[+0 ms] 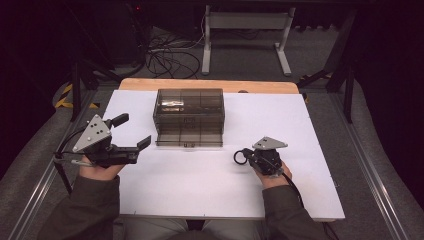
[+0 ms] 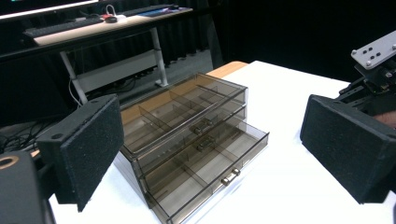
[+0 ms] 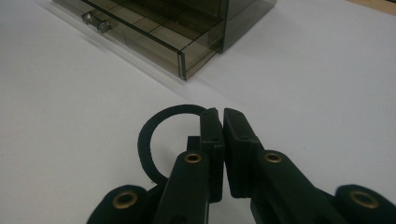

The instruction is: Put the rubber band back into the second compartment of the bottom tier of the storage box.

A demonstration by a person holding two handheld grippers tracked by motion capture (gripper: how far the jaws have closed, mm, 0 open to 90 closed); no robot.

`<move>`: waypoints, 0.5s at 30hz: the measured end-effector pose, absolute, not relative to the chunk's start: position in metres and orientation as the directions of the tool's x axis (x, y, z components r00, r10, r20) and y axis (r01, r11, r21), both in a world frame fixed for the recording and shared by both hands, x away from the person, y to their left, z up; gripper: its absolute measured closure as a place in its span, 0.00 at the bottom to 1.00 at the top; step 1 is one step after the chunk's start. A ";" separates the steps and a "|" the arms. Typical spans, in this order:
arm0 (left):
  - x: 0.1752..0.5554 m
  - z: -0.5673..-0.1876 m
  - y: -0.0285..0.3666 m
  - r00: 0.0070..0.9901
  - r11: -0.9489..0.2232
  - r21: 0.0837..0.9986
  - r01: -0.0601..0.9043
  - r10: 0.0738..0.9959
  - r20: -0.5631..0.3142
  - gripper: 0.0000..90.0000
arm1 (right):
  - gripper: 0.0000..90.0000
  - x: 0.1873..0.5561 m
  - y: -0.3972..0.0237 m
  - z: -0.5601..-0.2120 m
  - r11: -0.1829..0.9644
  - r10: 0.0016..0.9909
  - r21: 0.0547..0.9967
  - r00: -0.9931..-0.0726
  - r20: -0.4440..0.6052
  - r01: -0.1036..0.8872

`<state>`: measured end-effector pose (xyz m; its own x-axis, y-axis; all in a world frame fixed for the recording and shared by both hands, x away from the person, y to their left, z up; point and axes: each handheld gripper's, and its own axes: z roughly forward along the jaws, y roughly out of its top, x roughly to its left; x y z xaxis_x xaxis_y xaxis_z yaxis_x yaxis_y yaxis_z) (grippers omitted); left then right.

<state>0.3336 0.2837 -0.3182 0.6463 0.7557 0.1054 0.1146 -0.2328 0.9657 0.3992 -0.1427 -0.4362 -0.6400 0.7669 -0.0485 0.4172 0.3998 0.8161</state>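
Black ring (image 3: 154,140) thin, round, pinched in right tongs (image 3: 219,122); left tongs (image 1: 134,131) wide apart, empty

From my seat at the controls, the room is dark, black curtains (image 2: 289,28) closing off the far side and both flanks. The desk (image 1: 300,200) is white-topped, with a strip of pale wood (image 1: 210,85) along its far edge. Beyond it stands a second table with a white metal frame (image 1: 247,22) on two feet, and a tangle of cables (image 1: 167,57) lies on the grey carpet (image 1: 310,55) beside it. In the left gripper view that table carries a keyboard (image 2: 60,26). Yellow-and-black hazard tape (image 1: 65,95) marks the floor at far left, near black stand legs (image 1: 77,85). Metal rails (image 1: 372,175) run along both sides of the desk.
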 end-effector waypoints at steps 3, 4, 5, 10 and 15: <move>0.334 -0.319 0.284 0.646 -0.235 0.965 0.114 0.755 0.108 0.08 | 0.97 0.400 -0.139 -0.436 0.401 0.760 0.818 -0.648 -0.046 0.412; 0.334 -0.319 0.284 0.646 -0.236 0.965 0.114 0.755 0.108 0.08 | 0.97 0.400 -0.139 -0.436 0.401 0.760 0.818 -0.648 -0.046 0.412; 0.334 -0.319 0.283 0.646 -0.236 0.965 0.115 0.755 0.108 0.08 | 0.97 0.400 -0.138 -0.436 0.400 0.759 0.819 -0.649 -0.046 0.411; 0.335 -0.321 0.282 0.647 -0.237 0.964 0.120 0.755 0.105 0.08 | 0.97 0.401 -0.132 -0.435 0.393 0.755 0.829 -0.654 -0.043 0.399; 0.335 -0.323 0.281 0.647 -0.241 0.963 0.120 0.755 0.108 0.08 | 0.97 0.403 -0.128 -0.434 0.394 0.749 0.833 -0.661 -0.047 0.388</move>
<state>0.3349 0.2815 -0.3227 0.6465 0.7552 0.1079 0.1205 -0.2407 0.9631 0.4029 -0.1283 -0.4343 -0.6606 0.7493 -0.0465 0.3881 0.3939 0.8332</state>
